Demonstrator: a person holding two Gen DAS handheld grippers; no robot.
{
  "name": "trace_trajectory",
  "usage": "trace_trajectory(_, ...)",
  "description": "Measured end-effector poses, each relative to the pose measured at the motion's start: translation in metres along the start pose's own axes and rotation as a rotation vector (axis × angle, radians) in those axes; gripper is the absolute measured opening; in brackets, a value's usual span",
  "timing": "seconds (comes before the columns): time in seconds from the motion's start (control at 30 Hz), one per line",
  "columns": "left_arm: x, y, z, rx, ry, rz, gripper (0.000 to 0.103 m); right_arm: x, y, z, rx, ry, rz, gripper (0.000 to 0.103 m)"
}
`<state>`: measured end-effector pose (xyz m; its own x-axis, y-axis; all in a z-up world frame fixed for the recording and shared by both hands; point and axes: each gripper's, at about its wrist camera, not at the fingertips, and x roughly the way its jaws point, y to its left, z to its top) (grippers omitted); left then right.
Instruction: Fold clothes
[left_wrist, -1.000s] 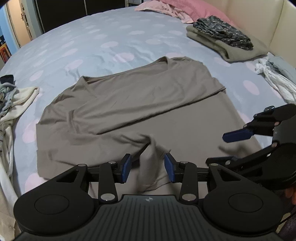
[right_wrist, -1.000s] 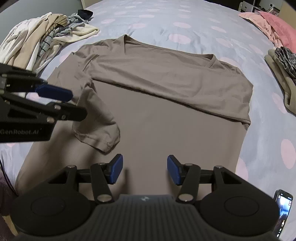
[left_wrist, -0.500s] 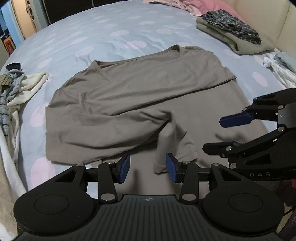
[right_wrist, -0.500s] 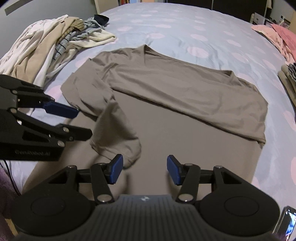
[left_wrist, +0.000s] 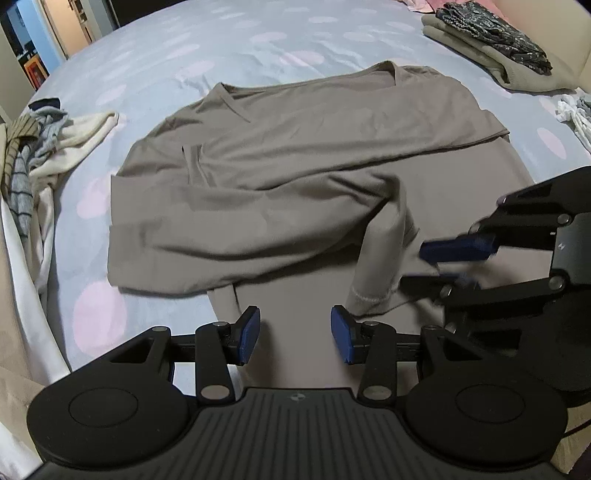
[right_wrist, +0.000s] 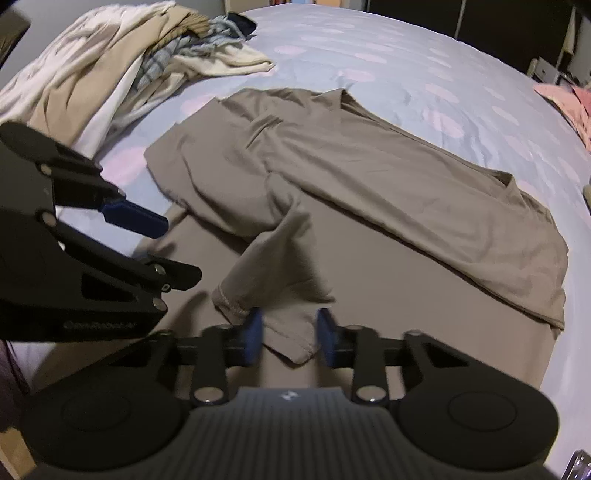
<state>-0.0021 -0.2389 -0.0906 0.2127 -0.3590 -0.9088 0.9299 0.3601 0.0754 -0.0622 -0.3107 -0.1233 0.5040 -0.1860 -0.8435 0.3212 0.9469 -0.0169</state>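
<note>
Two grippers work over one brown T-shirt (left_wrist: 295, 155) spread on a bed. At the lower centre of the right wrist view, the right gripper (right_wrist: 290, 339) has just been closing its jaws, and the hemmed cuff of the sleeve (right_wrist: 280, 280) lies between the blue pads (right_wrist: 254, 334); the pads stand narrowly apart on either side of the cloth, and with the blur I cannot tell whether they press on it yet. That sleeve runs from the cuff up toward the middle of the frame, where it joins the folded-over upper part of the shirt.

At the lower centre of the left wrist view, the left gripper (left_wrist: 295, 334) holds its jaws apart with nothing clamped, the pads above the plain lower body of the shirt. The same gripper shows at the left edge of the right wrist view, just beside the sleeve, and the right gripper shows blurred at the right edge of the left wrist view, close to the cuff.

The shirt lies flat across the middle of both frames, its neckline toward the top. The bed sheet (left_wrist: 184, 55) is pale blue with pink dots. A heap of unfolded clothes (right_wrist: 110, 74) sits in the upper left of the right wrist view, and a stack of folded clothes (left_wrist: 491, 40) in the upper right of the left wrist view.
</note>
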Motion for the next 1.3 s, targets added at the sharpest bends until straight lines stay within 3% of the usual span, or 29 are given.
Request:
trace_trajectory(0.03, 0.0, 0.0, -0.001, 0.001, 0.003, 0.006, 0.04, 0.001, 0.002, -0.001, -0.013, 0.002, -0.006, 0.007)
trace_trajectory(0.13, 0.0, 0.001, -0.002, -0.001, 0.008, 0.015, 0.04, -0.004, 0.002, -0.003, -0.028, -0.013, -0.041, 0.0)
trace_trajectory(0.3, -0.002, 0.002, -0.002, -0.009, 0.0, 0.016, 0.04, -0.026, -0.006, 0.001, -0.009, -0.062, -0.124, 0.0)
trace_trajectory(0.63, -0.005, 0.004, 0.0, -0.019, -0.017, 0.032, 0.04, -0.033, -0.048, -0.008, 0.073, 0.015, -0.326, 0.0)
trace_trajectory(0.77, -0.004, 0.0, 0.001, -0.007, -0.026, 0.021, 0.04, -0.031, -0.059, -0.014, 0.141, 0.026, -0.288, 0.001)
trace_trajectory(0.87, -0.005, -0.006, 0.004, 0.011, -0.042, 0.006, 0.04, -0.034, -0.054, -0.014, 0.166, -0.01, -0.21, 0.005)
trace_trajectory(0.9, -0.005, -0.008, 0.006, 0.019, -0.045, 0.003, 0.04, -0.036, -0.051, -0.014, 0.169, -0.027, -0.188, 0.009)
trace_trajectory(0.93, -0.005, -0.01, 0.008, 0.027, -0.049, 0.0, 0.04, -0.037, -0.048, -0.012, 0.169, -0.042, -0.165, 0.019)
trace_trajectory(1.0, -0.004, -0.014, 0.011, 0.041, -0.062, -0.008, 0.04, -0.038, -0.042, -0.009, 0.175, -0.071, -0.126, 0.031)
trace_trajectory(1.3, 0.006, -0.024, 0.019, 0.071, -0.082, -0.037, 0.033, -0.026, -0.041, 0.005, 0.265, -0.104, 0.01, 0.041)
